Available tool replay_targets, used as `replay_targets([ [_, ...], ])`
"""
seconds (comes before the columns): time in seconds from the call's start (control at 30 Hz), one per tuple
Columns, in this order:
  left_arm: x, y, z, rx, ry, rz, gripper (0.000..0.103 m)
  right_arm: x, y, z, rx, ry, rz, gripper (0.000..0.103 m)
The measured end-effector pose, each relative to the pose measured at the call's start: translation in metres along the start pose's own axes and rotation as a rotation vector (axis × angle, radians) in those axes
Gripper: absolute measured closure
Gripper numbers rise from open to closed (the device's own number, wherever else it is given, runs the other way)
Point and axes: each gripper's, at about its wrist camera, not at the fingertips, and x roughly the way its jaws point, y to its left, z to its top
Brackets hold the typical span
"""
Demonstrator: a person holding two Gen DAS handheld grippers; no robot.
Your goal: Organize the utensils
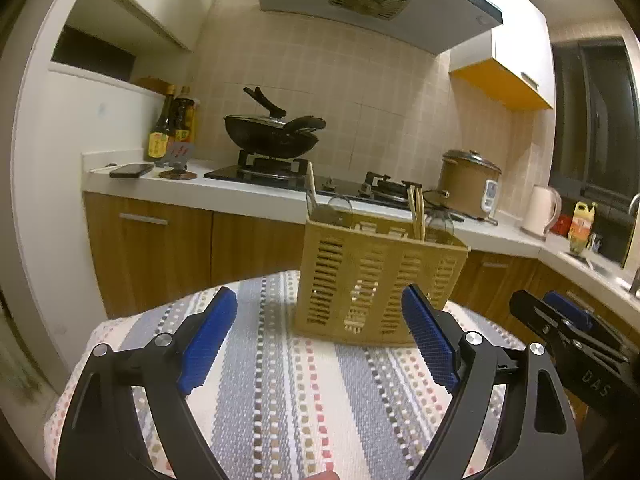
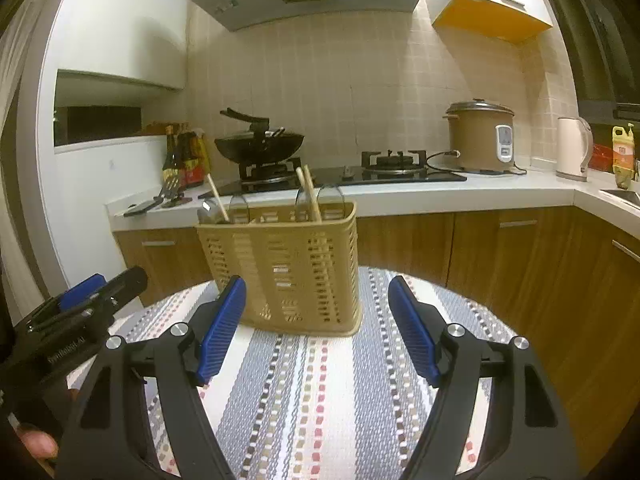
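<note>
A tan slotted plastic utensil basket (image 1: 380, 280) stands upright near the far edge of a small surface (image 1: 280, 380) covered in a striped, dotted cloth. Wooden chopsticks (image 1: 418, 210) rise from one compartment at the right end in the left wrist view, and a single stick (image 1: 311, 184) leans from the opposite end. Clear rounded shapes (image 2: 320, 202) poke above the rim; what they are is hard to tell. The basket's lower contents show only dimly through the slots.

The left tongs (image 1: 320, 336) hang open and empty in front of the basket. The right tongs (image 2: 316, 328) are open too, gripping nothing, with the left blue pad overlapping the basket's near corner in view; contact is unclear. Each camera catches the other tongs cut off at its frame edge. Behind lies a kitchen counter with a black wok (image 1: 272, 136) on a stove.
</note>
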Motion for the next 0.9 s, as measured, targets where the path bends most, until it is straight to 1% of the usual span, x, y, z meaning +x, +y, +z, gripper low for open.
replay_targets([
  [0.1, -0.004, -0.007, -0.011, 0.058, -0.046, 0.045, 0.021, -0.002, 0.002, -0.006, -0.001, -0.011, -0.018, 0.033],
  [0.13, -0.003, -0.01, -0.016, 0.095, -0.059, 0.068, 0.021, -0.003, 0.003, -0.008, -0.012, -0.019, -0.028, 0.033],
  [0.2, -0.001, -0.015, -0.019, 0.135, -0.051, 0.08, 0.021, -0.004, 0.005, -0.009, -0.025, -0.027, -0.041, 0.033],
  [0.33, -0.006, -0.015, -0.019, 0.113, -0.067, 0.075, 0.018, -0.006, 0.001, -0.009, -0.012, -0.039, -0.047, 0.033],
  [0.43, -0.009, -0.014, -0.018, 0.108, -0.086, 0.096, 0.018, -0.01, -0.004, -0.006, 0.014, -0.051, -0.055, 0.033],
  [0.57, -0.008, -0.009, -0.014, 0.063, -0.073, 0.083, 0.018, -0.015, -0.008, -0.003, 0.026, -0.056, -0.06, 0.033],
  [0.63, -0.01, -0.009, -0.012, 0.059, -0.068, 0.085, 0.018, -0.019, -0.008, -0.002, 0.023, -0.057, -0.065, 0.033],
  [0.8, -0.033, -0.009, 0.001, 0.025, -0.075, 0.078, 0.017, -0.04, -0.004, 0.008, 0.011, -0.062, -0.069, 0.033],
  [0.9, -0.047, -0.012, 0.007, 0.026, -0.066, 0.067, 0.015, -0.055, -0.002, 0.015, 0.022, -0.078, -0.064, 0.029],
])
